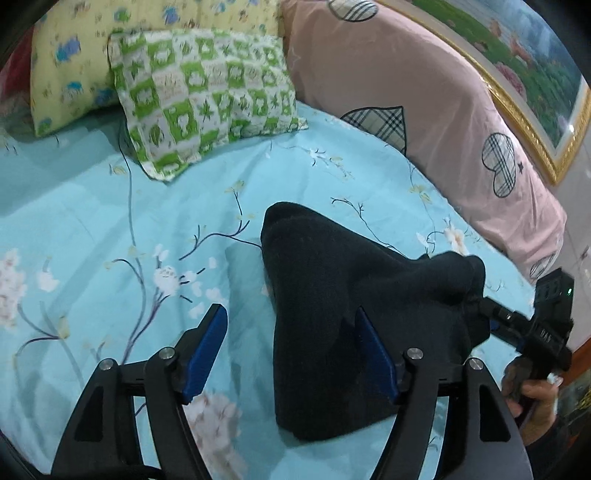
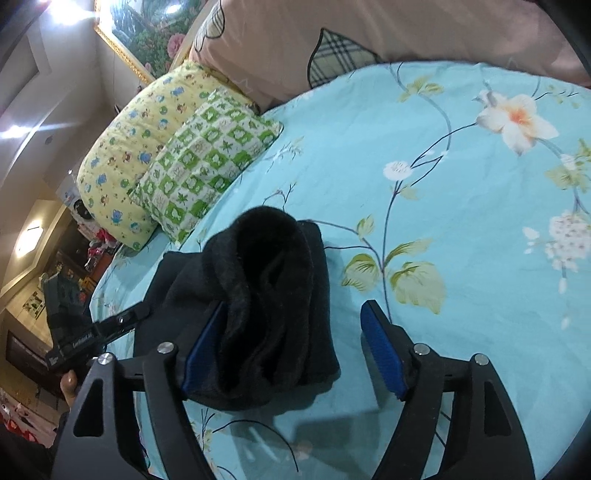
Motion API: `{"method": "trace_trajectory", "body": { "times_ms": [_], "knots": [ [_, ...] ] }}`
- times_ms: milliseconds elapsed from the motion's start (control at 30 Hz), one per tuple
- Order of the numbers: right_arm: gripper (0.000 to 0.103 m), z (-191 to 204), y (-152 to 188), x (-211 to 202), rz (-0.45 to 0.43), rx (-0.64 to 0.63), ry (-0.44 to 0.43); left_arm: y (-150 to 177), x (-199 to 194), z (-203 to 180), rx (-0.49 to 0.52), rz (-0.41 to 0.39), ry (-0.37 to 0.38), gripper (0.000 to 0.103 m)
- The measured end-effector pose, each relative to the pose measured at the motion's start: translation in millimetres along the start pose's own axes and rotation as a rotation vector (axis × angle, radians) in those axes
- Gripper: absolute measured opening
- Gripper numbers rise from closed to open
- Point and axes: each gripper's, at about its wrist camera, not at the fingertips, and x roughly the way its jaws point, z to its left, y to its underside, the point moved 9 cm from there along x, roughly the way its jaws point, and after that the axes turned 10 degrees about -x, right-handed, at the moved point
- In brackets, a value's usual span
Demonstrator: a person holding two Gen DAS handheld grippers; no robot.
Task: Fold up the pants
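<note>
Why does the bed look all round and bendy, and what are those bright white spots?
Left wrist view: the fisheye lens bulges the blue flowered sheet and curves the picture frame, with dark corners. Right wrist view: same bulge, ceiling lights glare white at top left, and a soft shadow falls under the black pants.

No legible text; lettering on claw [image 2: 74,341] body too blurred.

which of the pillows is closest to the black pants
The green-and-white checked pillow. It lies in front of the yellow cartoon-print pillow, nearest the folded black pants; the pink heart-print pillow sits along the bed's far edge.
</note>
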Motion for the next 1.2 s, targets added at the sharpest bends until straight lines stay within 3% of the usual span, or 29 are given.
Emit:
{"method": "trace_trajectory", "body": {
  "times_ms": [167,400,633,1033,1200],
  "knots": [
    [0.078,7.5,2.0,-15.7,-0.021,-0.031,0.021,10.0,-20.3,-9.3,0.073,-0.031,-0.045,0.081],
    [0.080,31.4,6.8,-27.0,-0.018,-0.135,0.055,23.9,-35.3,-20.5,0.145,-0.064,-0.112,0.081],
    [0.087,60.9,16.1,-32.6,-0.003,-0.303,0.126,39.9,-42.9,-21.4,0.180,-0.071,-0.167,0.081],
    [0.095,86.8,32.0,-31.5,0.042,-0.449,0.173,45.8,-51.8,-20.7,0.209,-0.103,-0.260,0.084],
    [0.095,89.4,39.2,-27.9,0.043,-0.449,0.171,51.7,-52.9,-22.3,0.235,-0.122,-0.293,0.085]
  ]
}}
